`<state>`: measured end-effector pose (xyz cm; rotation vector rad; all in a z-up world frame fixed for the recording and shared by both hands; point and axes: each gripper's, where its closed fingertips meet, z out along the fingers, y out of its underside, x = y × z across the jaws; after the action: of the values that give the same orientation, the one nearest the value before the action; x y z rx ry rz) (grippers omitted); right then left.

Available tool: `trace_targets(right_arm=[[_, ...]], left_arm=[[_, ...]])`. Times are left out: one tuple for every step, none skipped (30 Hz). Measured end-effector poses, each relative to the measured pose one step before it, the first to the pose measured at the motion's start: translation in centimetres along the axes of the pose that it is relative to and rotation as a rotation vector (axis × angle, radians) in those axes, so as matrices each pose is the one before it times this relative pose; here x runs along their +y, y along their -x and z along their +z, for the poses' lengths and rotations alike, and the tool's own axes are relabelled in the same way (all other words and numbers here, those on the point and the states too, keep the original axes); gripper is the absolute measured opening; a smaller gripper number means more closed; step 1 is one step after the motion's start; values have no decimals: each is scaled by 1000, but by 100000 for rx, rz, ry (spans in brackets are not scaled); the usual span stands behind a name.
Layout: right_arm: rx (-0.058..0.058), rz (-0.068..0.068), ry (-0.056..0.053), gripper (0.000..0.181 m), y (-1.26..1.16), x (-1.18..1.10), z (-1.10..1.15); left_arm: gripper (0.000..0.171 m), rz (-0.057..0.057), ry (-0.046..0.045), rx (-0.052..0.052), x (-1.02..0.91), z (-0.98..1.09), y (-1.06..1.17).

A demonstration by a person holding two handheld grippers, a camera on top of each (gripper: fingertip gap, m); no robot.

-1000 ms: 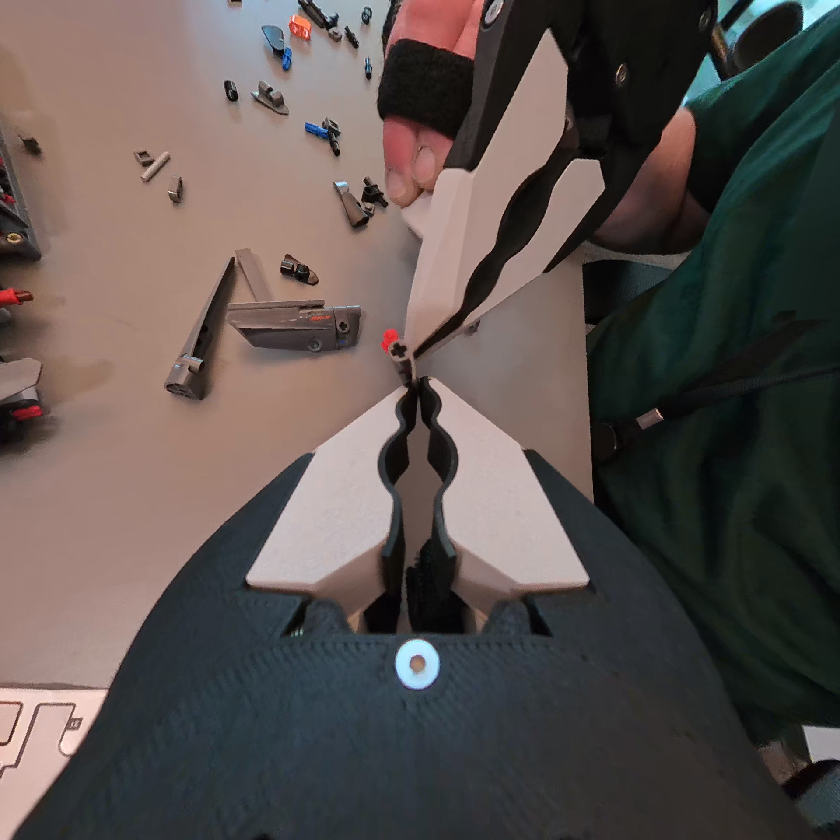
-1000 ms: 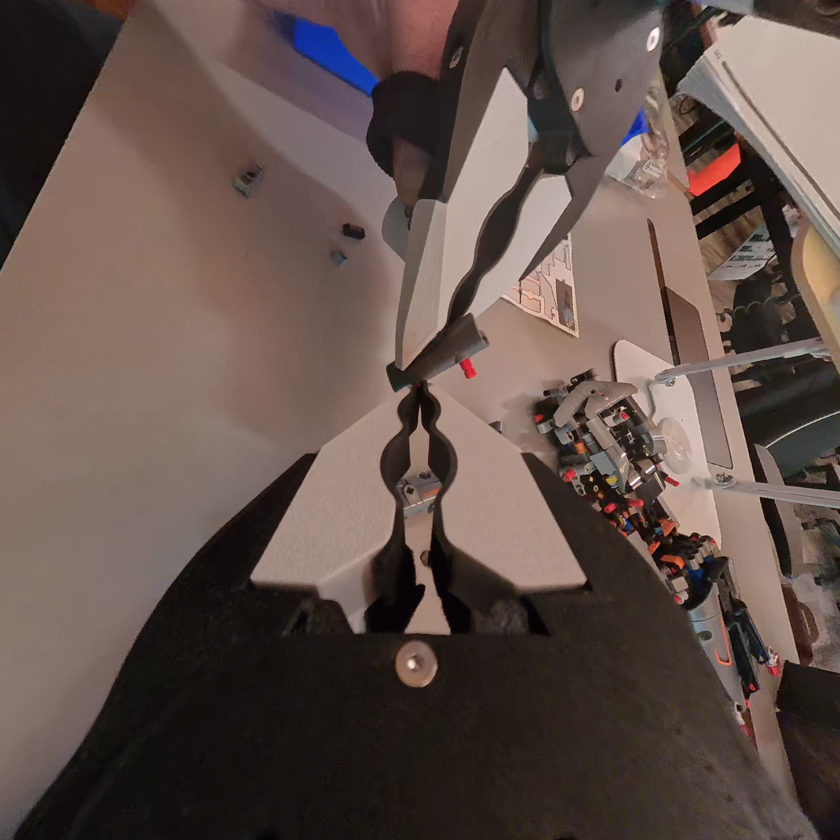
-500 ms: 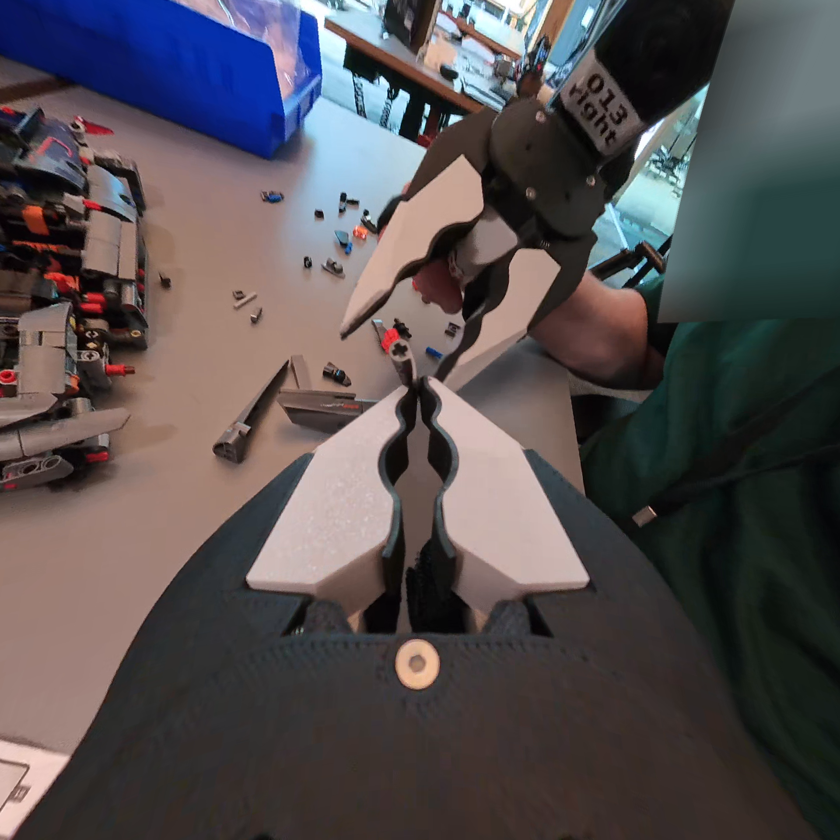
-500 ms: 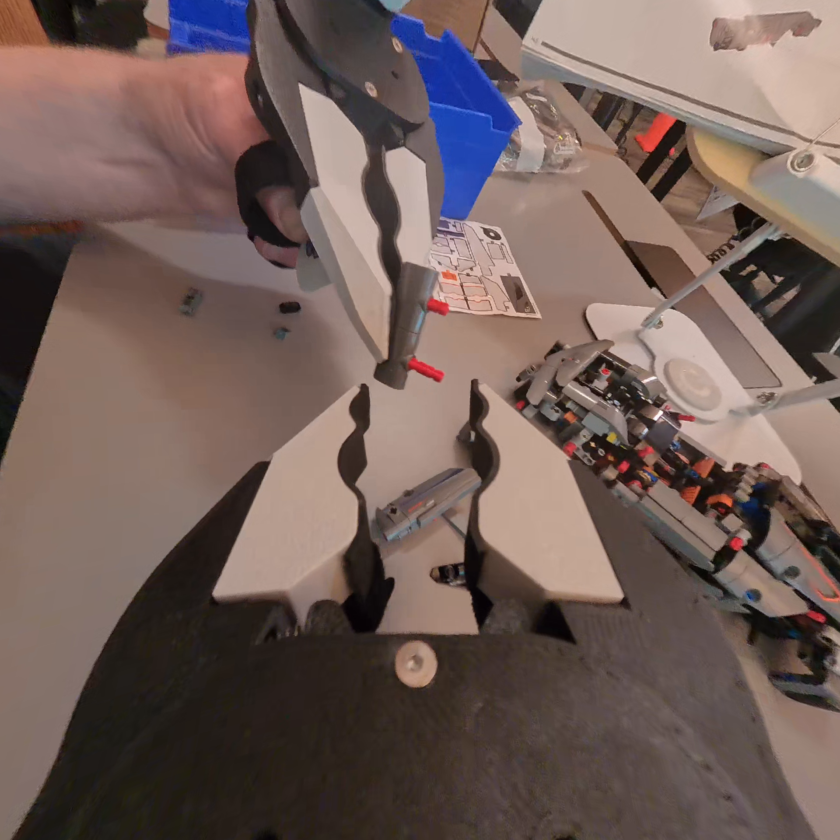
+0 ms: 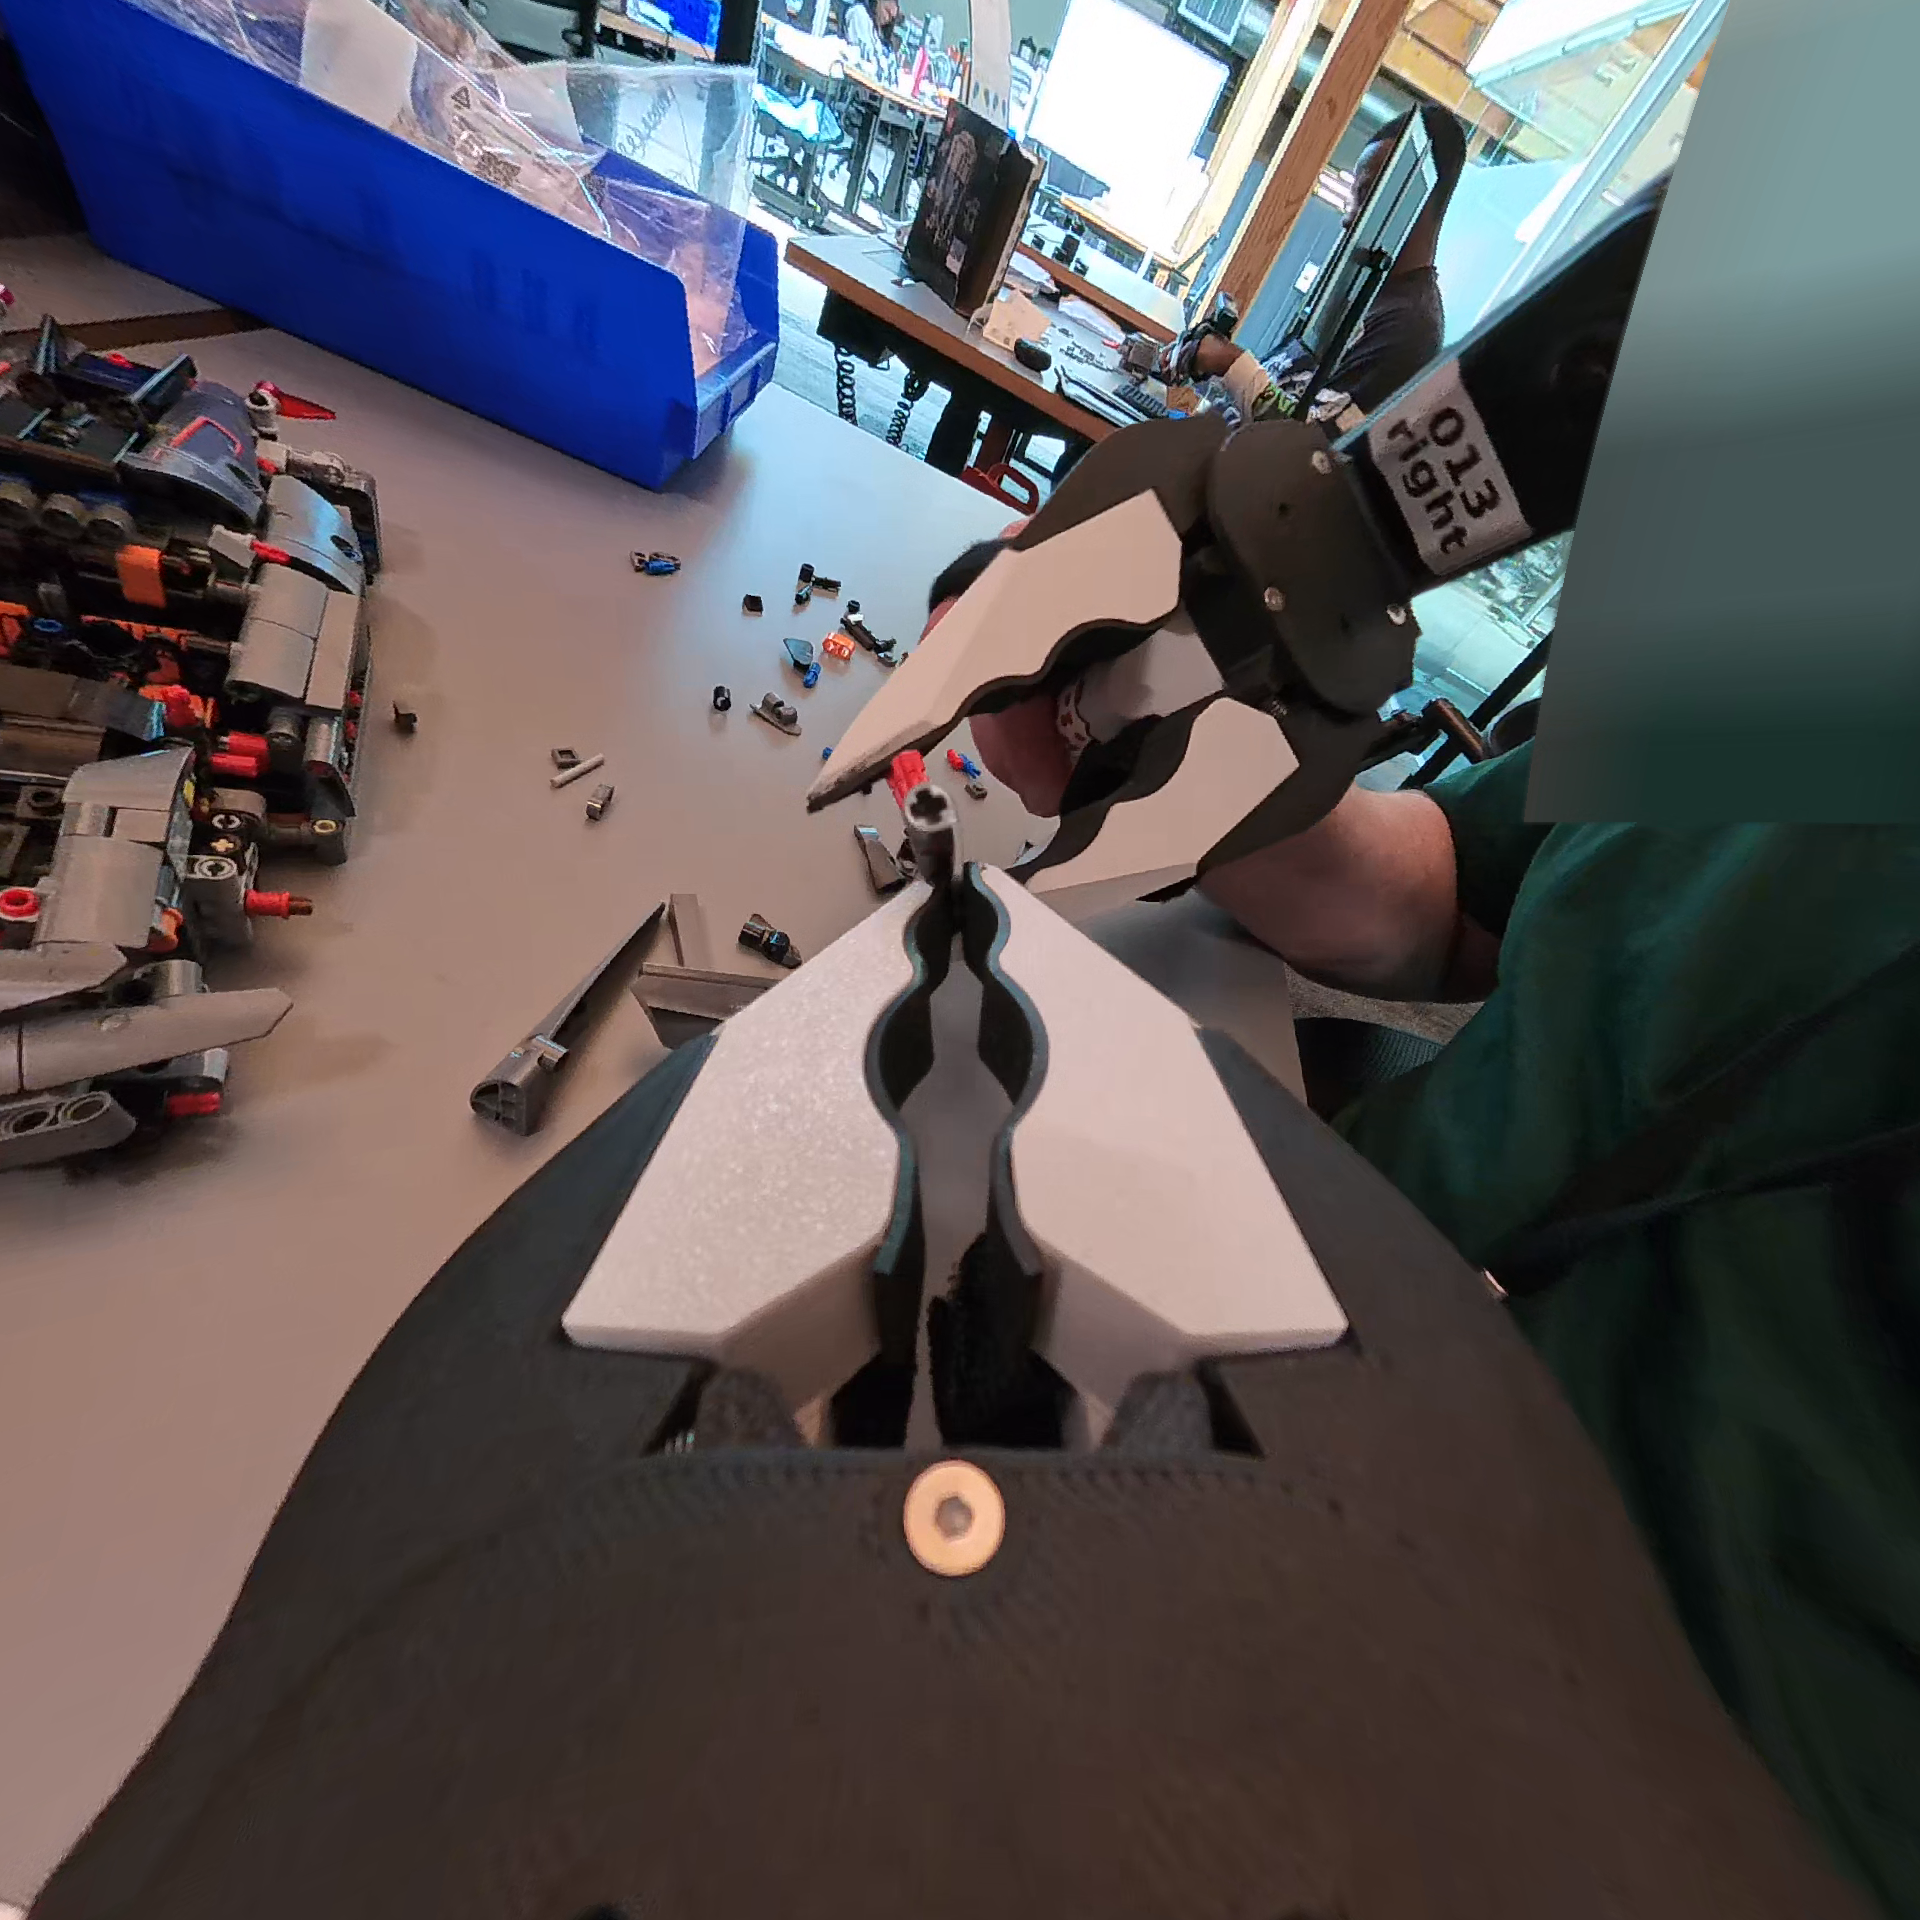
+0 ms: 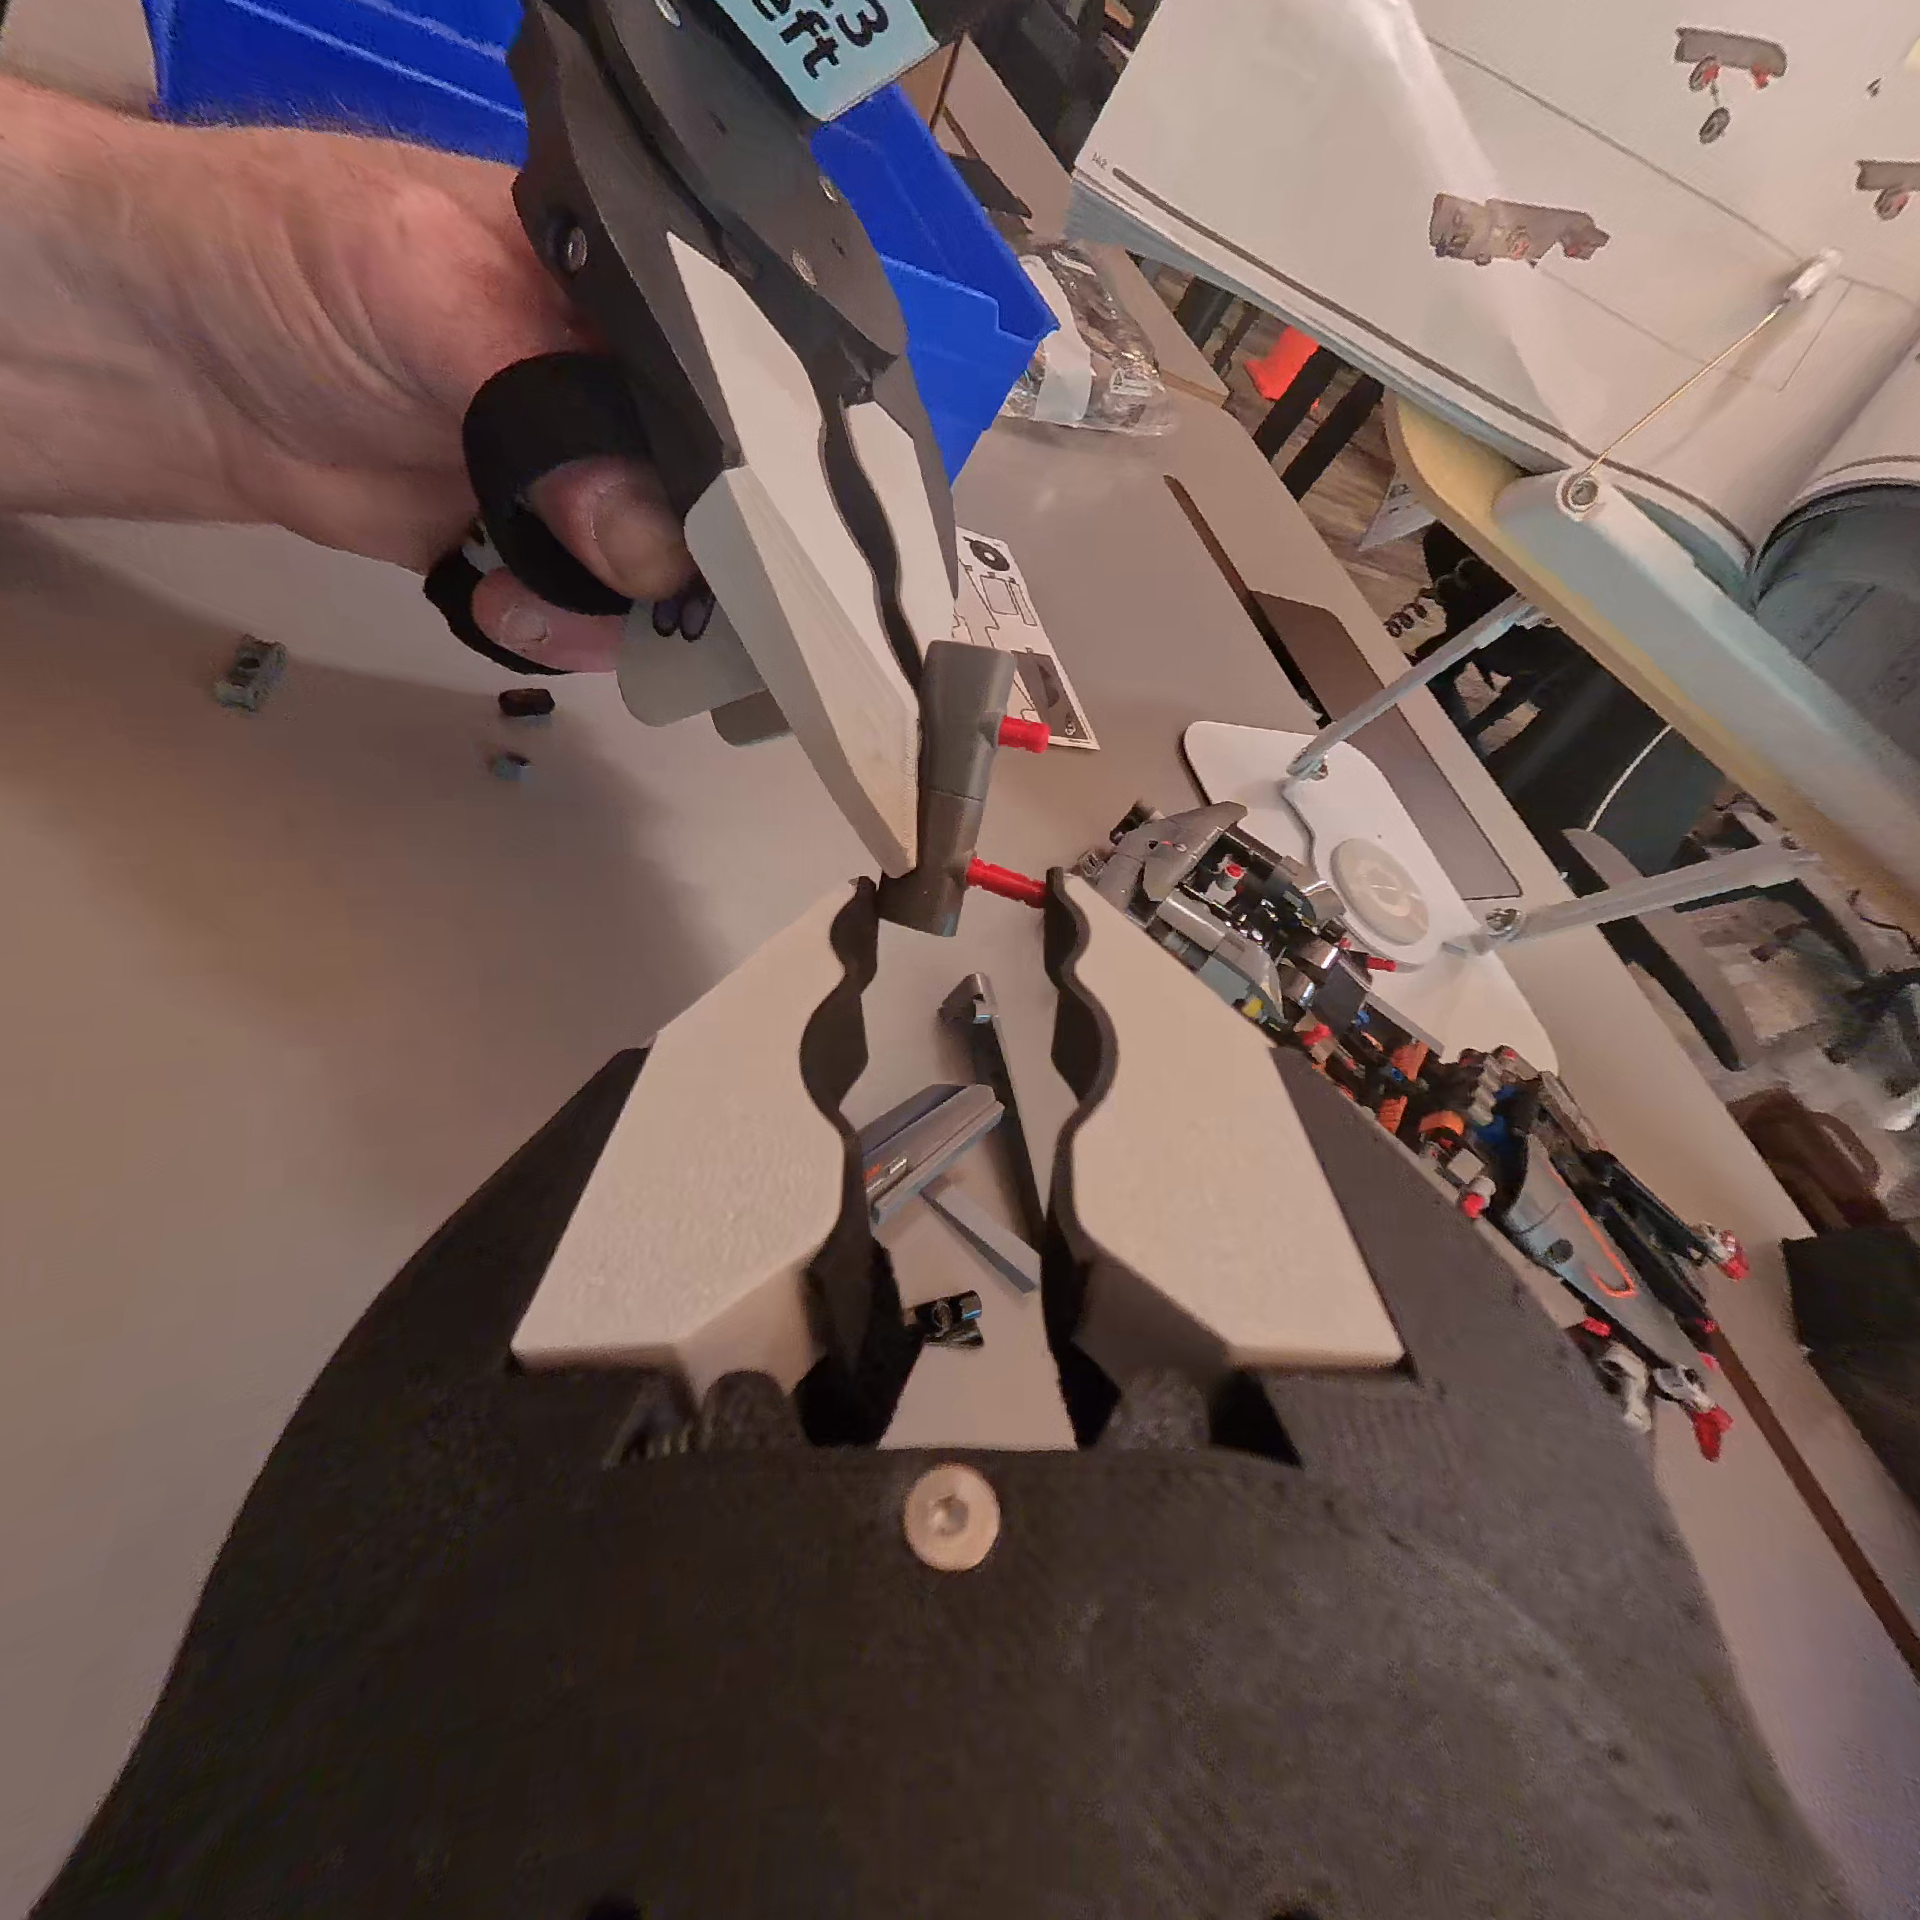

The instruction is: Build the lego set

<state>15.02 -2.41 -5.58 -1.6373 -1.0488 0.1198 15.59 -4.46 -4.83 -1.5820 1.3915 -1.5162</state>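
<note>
Two red pins on one gripped grey piece

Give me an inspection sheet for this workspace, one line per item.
Surface: grey table, mostly bare near the front.
Job's things: dark grey piece with two red pins, held off the table; part-built model at the left; long grey pieces lying loose.
Clutter: small loose parts; sticker sheet; blue bin with plastic bags.
Grippers: left gripper shut on the grey piece; right gripper open, at the piece's lower end.
Cables: nothing seen.
Surroundings: other tables behind.
</note>
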Motion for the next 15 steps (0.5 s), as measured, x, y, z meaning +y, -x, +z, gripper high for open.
trace_targets(right_arm=[[1480, -1365, 736, 30, -76, 10, 22], [870, -1542, 1089, 30, -7, 84, 44], [654, -1054, 996, 30, -10, 110, 40], [897, -1237, 505, 29, -32, 32, 2], [1235, -1681, 380, 29, -50, -40, -43], [1013, -1264, 0, 29, -26, -85, -23], [509, -405, 272, 29, -15, -1, 52], [163, -1239, 667, 30, 70, 76, 59], [484, -2141, 1172, 30, 87, 127, 59], [812, -1566, 630, 30, 17, 23, 21], [119, -802, 498, 30, 46, 16, 23], [-510, -61, -10, 30, 66, 15, 24], [-377, 283, -138, 30, 44, 24, 22], [69, 243, 208, 30, -16, 30, -8], [83, -232, 582, 30, -1, 27, -3]], left_arm=[[0, -423, -553, -505, -42, 23, 71], [0, -95, 146, -434, 48, 8, 58], [0, 109, 455, -721, 112, 17, 96], [0, -316, -256, -414, 0, 27, 51], [0, -642, -379, 136, -16, 9, -11], [0, -492, -280, 317, -51, -35, -21], [0, -298, 261, -485, 2, -23, 77], [0, 34, 1053, -695, 130, 36, 100], [0, -275, 1477, -283, 177, 71, 56], [0, 230, 758, -207, 66, 19, 38], [0, 254, 922, -171, 65, 1, 14], [0, 361, 1099, -285, 74, 9, 5], [0, 293, 1205, -434, 72, 27, 12], [0, 381, 626, -442, -6, 6, 4], [0, 397, 627, -281, 21, 24, 8]])
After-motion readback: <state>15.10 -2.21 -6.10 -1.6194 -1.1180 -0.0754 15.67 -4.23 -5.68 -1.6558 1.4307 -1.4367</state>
